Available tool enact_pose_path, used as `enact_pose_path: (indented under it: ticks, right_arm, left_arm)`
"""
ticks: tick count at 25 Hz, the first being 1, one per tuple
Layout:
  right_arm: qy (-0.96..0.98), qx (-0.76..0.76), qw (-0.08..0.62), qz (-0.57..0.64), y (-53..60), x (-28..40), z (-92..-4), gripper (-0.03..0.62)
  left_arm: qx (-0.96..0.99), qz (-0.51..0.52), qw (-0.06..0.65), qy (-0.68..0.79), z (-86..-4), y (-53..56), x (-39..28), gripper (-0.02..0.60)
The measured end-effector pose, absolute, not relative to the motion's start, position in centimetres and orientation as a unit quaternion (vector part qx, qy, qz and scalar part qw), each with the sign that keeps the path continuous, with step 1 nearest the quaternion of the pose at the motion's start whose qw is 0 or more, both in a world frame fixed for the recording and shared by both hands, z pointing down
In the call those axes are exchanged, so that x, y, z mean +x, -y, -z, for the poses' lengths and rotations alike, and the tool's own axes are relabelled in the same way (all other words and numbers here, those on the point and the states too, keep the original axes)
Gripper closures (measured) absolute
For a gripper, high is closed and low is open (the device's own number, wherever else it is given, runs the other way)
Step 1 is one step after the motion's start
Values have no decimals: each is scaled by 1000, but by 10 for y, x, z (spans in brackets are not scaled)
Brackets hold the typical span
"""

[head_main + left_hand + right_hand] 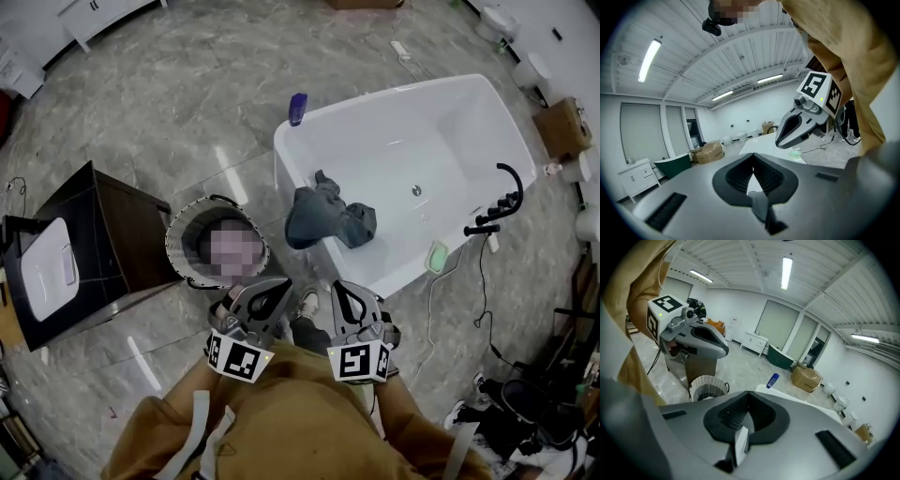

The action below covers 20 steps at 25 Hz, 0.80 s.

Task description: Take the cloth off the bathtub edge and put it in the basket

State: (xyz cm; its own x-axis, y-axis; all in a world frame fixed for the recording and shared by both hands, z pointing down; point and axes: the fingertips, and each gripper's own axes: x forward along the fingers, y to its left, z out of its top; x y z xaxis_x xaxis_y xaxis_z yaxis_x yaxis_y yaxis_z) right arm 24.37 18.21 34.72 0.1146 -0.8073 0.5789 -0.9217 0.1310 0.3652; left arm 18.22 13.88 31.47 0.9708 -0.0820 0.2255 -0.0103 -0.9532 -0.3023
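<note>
Person's tan jacket (281,422) fills the bottom of the head view. Both tongs are held just ahead of it, aimed at the white bathtub (384,98) and well short of its near wall.

- Left gripper (267,295): jaws clenched tip to tip, nothing between them.
- Right gripper (349,298): same, jaws pressed together and empty.
- Cloth (319,216): dark grey-blue, bunched. It's draped over the tub's near rim toward the left end, part hanging down the outside wall and part inside. Neither gripper touches it.
- Basket (172,246): round, ribbed, on the floor just left of the tub's left end, near the cloth but apart from it.
- Blue bottle (297,108): upright at the tub's far-left corner.
- Black faucet (502,202): on the rim at the tub's right end.
- Dark cabinet (103,234): on the far side of the basket from the tub.
</note>
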Motion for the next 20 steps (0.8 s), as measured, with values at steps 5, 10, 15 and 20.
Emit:
enact_pose_path:
  ticks: [5,10,15,20]
  right_arm:
    - [662,630,392,-107,-154,272,-421,588]
    - [656,619,404,-152,-120,308,-510,524]
    - [653,594,440,-163,-83,327,-595,475]
    - [649,588,446,-186,-61,349,-650,415]
  left_arm:
    - [-980,137,145,-23,-355,-128,213,575]
    - [-979,149,135,-32,-407,-111,244,575]
    - [-976,166,122,-75,-460,-88,264,575]
    - [-972,190,106,-84,-511,-78,274,575]
